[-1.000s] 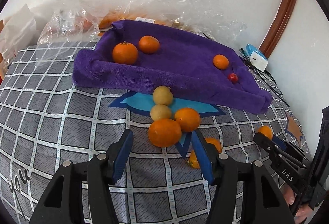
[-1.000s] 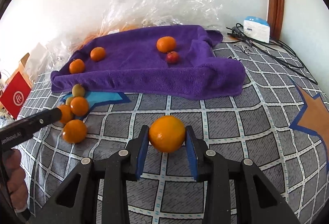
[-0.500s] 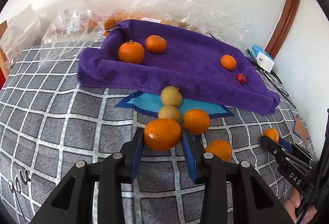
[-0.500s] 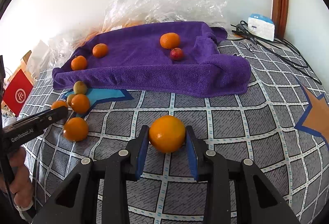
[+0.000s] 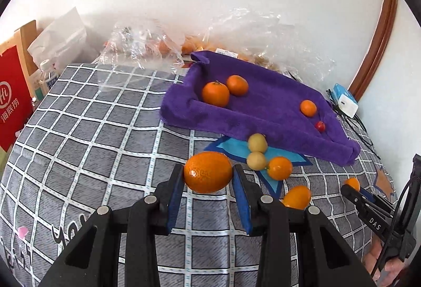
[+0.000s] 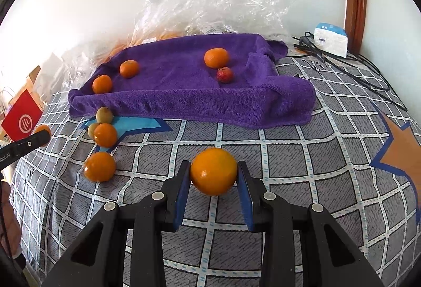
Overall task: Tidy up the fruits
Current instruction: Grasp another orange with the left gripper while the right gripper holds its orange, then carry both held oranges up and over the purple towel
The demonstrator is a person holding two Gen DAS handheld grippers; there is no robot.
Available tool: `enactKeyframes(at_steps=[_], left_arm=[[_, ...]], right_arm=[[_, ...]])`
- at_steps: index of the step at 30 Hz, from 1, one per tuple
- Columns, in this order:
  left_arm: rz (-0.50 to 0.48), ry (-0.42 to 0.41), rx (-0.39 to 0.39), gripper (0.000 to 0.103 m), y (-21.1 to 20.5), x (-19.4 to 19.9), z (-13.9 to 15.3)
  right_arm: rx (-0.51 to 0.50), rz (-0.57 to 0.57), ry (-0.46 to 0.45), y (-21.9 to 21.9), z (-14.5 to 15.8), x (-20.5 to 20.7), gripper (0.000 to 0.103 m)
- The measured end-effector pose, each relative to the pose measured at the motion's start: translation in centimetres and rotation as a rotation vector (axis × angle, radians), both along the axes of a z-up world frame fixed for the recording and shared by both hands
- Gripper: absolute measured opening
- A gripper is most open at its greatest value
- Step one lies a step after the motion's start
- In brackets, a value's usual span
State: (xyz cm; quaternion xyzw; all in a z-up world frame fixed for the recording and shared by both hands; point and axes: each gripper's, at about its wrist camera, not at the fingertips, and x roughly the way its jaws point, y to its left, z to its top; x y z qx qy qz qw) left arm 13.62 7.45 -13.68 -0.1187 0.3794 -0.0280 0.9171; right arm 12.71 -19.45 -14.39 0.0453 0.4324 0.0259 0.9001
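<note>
Gripping a mandarin (image 5: 208,172), the left gripper (image 5: 208,176) has its blue pads (image 5: 175,194) pressed against both sides of the fruit, held above the grey checked bedspread (image 5: 105,134). Right gripper (image 6: 213,176) likewise clamps an orange (image 6: 213,171) between its pads, over the same cover.

Purple towel (image 6: 184,92) lies ahead, its edges rolled up like a tray. On it: two oranges at the left end (image 6: 102,83) (image 6: 129,68), one orange (image 6: 216,58) toward the right, a small red fruit (image 6: 224,74) just beside that one.

Loose fruit on the bedspread near the towel's front edge: two yellowish round fruits (image 5: 257,142) (image 5: 256,160) touching each other, an orange (image 5: 280,168) against the lower one, another orange (image 6: 100,166) a little apart.

Crinkled clear plastic bags (image 6: 210,8) behind the towel, against the wall. White charger (image 6: 330,39) with black cables at far right. Red paper bag (image 5: 11,97) at far left.
</note>
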Motion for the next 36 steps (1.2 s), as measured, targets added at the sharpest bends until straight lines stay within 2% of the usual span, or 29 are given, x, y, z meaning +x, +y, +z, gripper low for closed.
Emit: enactKeyframes(at_steps=[8, 11, 16, 24, 27, 33, 36], left_arm=[[0.022, -0.018, -0.044, 0.035, 1.3, 1.8, 1.4], [0.024, -0.029, -0.043, 0.035, 1.0, 3.1, 1.9], [0.013, -0.032, -0.053, 0.035, -0.3, 5.8, 2.8], [-0.001, -0.025, -0.059, 0.035, -2.6, 10.3, 2.8], [-0.008, 0.005, -0.074, 0.035, -3.7, 11.9, 1.8], [-0.016, 0.052, -0.036, 0.035, -5.1, 13.7, -0.9], [-0.027, 0.052, -0.059, 0.035, -5.1, 14.0, -1.8]], right_arm=[[-0.019, 0.000, -0.068, 0.0, 3.7, 1.5, 0.035], [-0.035, -0.007, -0.105, -0.3, 5.2, 2.8, 0.035], [-0.036, -0.024, -0.115, -1.0, 6.4, 5.9, 0.035], [-0.033, -0.042, -0.061, -1.9, 5.0, 10.3, 0.035], [-0.040, -0.042, -0.042, -2.0, 3.8, 11.0, 0.035], [-0.012, -0.012, -0.001, -1.9, 1.2, 11.8, 0.035], [-0.030, 0.001, 0.017, -1.6, 0.7, 12.2, 0.035]])
